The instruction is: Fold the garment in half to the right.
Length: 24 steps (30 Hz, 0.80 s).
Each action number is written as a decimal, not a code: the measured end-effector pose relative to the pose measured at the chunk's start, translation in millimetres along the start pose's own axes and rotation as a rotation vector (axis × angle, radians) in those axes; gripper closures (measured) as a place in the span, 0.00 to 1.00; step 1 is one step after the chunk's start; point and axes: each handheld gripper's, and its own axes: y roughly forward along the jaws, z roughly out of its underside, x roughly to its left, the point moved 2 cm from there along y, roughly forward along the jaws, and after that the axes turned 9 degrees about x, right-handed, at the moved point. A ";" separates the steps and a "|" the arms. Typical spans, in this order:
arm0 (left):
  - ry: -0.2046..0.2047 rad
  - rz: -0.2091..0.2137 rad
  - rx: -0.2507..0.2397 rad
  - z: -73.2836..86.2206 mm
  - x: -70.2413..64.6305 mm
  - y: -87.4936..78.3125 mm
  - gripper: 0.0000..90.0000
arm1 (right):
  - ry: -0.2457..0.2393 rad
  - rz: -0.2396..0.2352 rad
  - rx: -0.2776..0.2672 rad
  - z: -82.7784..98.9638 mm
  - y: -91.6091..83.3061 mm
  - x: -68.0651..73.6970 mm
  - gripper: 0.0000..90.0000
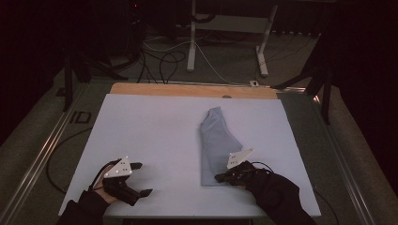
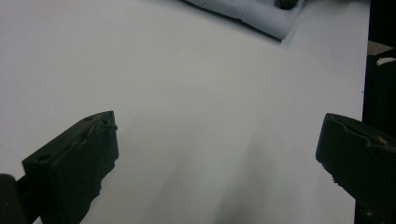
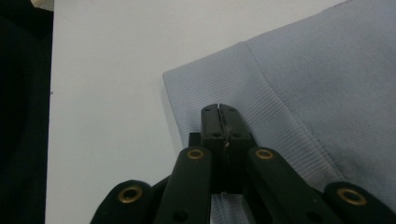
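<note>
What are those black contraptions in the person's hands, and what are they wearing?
Each hand holds a black two-jaw claw, left and right, topped by a grey three-cornered plate with small dark dots. The right claw's linkage arms carry brass-coloured rivets. Thin black cables trail from both. The person wears dark sleeves.

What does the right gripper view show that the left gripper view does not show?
Right gripper view: the right gripper with jaws together over the ribbed hem of the folded light blue knit garment; whether cloth is pinched between them is unclear. Left gripper view: the left gripper, jaws wide apart, nothing between. Both: the white table surface and the garment's ribbed edge.
</note>
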 end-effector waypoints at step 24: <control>0.001 0.002 -0.008 -0.7 -0.3 -0.7 0.01 | -0.005 -0.015 0.006 -1.7 -3.2 0.4 1.00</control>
